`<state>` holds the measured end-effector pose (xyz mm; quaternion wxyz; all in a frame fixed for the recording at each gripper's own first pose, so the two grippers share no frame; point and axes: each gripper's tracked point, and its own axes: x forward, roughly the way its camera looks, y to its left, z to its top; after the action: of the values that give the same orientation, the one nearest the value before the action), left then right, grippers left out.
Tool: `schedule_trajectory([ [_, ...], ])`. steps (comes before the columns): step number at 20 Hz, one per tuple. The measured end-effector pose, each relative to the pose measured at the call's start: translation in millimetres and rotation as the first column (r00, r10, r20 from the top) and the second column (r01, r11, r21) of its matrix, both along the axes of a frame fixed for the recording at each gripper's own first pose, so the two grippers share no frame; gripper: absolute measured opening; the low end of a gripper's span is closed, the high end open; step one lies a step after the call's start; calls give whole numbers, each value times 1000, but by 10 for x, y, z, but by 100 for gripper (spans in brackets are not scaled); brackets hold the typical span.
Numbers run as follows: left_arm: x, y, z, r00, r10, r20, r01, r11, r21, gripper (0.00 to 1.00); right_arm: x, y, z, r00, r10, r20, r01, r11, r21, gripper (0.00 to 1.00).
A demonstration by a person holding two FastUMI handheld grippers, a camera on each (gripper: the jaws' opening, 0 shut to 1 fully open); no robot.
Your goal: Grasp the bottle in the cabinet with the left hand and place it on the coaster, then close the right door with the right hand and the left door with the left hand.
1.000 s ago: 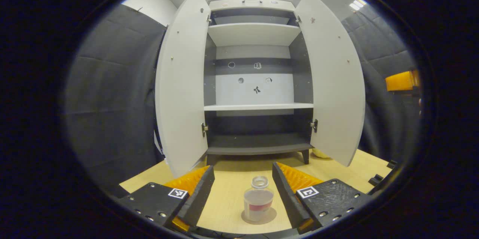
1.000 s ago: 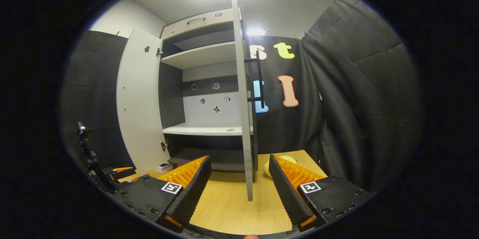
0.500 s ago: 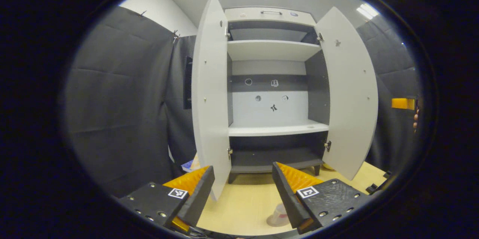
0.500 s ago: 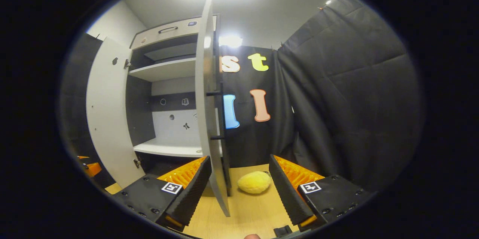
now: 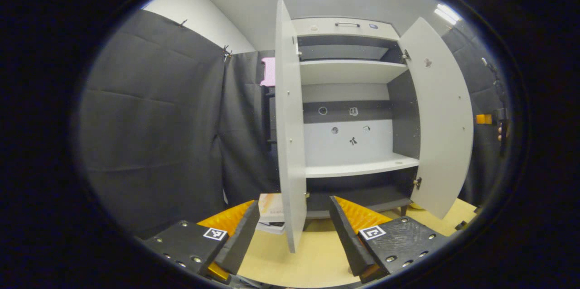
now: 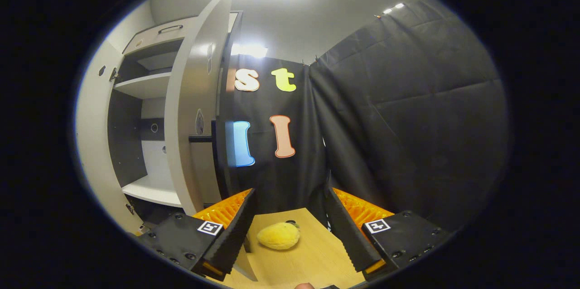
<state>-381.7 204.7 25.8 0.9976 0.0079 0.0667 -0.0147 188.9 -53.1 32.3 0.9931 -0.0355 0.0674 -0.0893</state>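
The grey cabinet [image 5: 349, 71] stands with both doors swung out and bare shelves. In the left gripper view its left door [image 5: 290, 135] is edge-on, and the door's bottom corner hangs between the fingers of my open left gripper [image 5: 294, 234], which holds nothing. The right door [image 5: 444, 121] stands wide to the right, and beyond it a hand holds the right gripper [image 5: 484, 119]. In the right gripper view the right door [image 6: 190, 117] shows its outer face and dark bar handle [image 6: 199, 138] just left of my open, empty right gripper [image 6: 287, 230].
A yellow soft lump [image 6: 278, 235] lies on the wooden table [image 6: 312, 257] between the right gripper's fingers. A stack of books [image 5: 271, 212] lies on the table left of the cabinet's foot. Black cloth walls close in on both sides.
The left gripper view swung left, so the bottle on its coaster slid out at the bottom and the left door came between the fingers. The right gripper moved round to the right door's outer side.
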Motion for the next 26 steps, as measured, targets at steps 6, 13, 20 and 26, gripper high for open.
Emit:
schedule_trajectory([
  [6, 31, 643, 53, 995, 95, 10, -94, 995, -18, 92, 114, 161, -66, 999, 6, -39, -10, 996, -93, 92],
  [13, 121, 1210, 27, 987, 155, 30, -155, 988, -17, 90, -9, 541, -56, 998, 62, -28, -65, 991, -120, 93],
  [20, 229, 1257, -31, 992, 122, 33, -120, 991, -57, 90, -61, 1155, -115, 989, 145, -24, -147, 986, -81, 93],
  [26, 173, 1442, -34, 990, 138, 33, -137, 990, -35, 90, 91, 1940, -175, 961, 276, -15, -276, 960, -40, 93],
])
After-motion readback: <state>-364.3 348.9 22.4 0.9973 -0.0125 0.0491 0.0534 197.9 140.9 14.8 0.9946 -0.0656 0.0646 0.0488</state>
